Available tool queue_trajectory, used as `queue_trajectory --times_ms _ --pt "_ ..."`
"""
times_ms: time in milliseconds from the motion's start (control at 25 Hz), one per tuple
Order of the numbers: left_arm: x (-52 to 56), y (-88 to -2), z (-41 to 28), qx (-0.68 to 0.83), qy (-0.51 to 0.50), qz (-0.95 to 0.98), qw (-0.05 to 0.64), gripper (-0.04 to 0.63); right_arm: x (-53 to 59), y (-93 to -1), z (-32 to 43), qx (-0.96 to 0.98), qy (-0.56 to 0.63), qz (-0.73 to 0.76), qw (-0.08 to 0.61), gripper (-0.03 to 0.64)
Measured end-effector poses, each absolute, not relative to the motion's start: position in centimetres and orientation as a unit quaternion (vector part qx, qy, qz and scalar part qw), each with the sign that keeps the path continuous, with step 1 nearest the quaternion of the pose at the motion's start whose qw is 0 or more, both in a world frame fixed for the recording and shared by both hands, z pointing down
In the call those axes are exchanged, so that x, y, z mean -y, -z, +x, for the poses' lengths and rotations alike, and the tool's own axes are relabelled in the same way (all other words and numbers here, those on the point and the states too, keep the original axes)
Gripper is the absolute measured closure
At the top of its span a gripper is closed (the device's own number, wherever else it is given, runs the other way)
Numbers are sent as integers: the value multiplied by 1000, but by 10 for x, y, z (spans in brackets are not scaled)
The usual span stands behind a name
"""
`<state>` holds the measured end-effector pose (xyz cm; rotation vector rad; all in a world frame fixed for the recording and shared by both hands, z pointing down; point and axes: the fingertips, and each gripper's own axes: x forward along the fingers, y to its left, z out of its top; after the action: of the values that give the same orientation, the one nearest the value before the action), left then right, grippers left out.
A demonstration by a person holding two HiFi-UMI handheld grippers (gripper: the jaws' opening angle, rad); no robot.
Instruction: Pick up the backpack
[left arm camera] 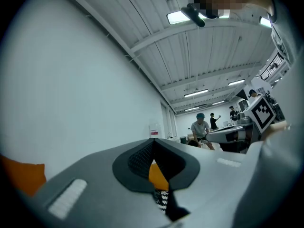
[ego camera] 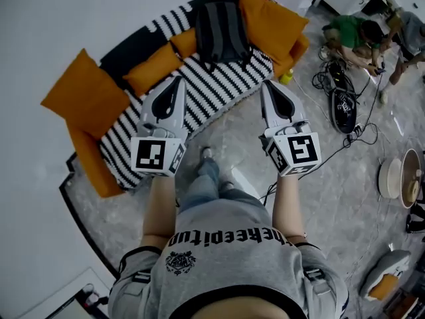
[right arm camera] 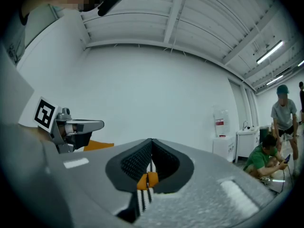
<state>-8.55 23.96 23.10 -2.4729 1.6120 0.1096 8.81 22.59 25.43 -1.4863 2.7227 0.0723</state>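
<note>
Bright ceiling strip-lights; heavy fisheye vignetting

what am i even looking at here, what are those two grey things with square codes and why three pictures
A person holds a handheld gripper in each hand: the left gripper and the right gripper. The marked cubes are part of them. The head view looks down from the person's head. The other two come from cameras riding on each gripper, looking along its jaws. Both grippers are shut and hold nothing. Ahead stands a striped sofa with orange cushions; a dark backpack rests on it, untouched.
</note>
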Motion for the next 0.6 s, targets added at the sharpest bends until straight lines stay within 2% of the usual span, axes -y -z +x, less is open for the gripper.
queue_trajectory --times_ms 600 --pt "-136 -219 -99 -529 -34 -843 91 580 -127 -247 75 -867 -21 -497 22 614"
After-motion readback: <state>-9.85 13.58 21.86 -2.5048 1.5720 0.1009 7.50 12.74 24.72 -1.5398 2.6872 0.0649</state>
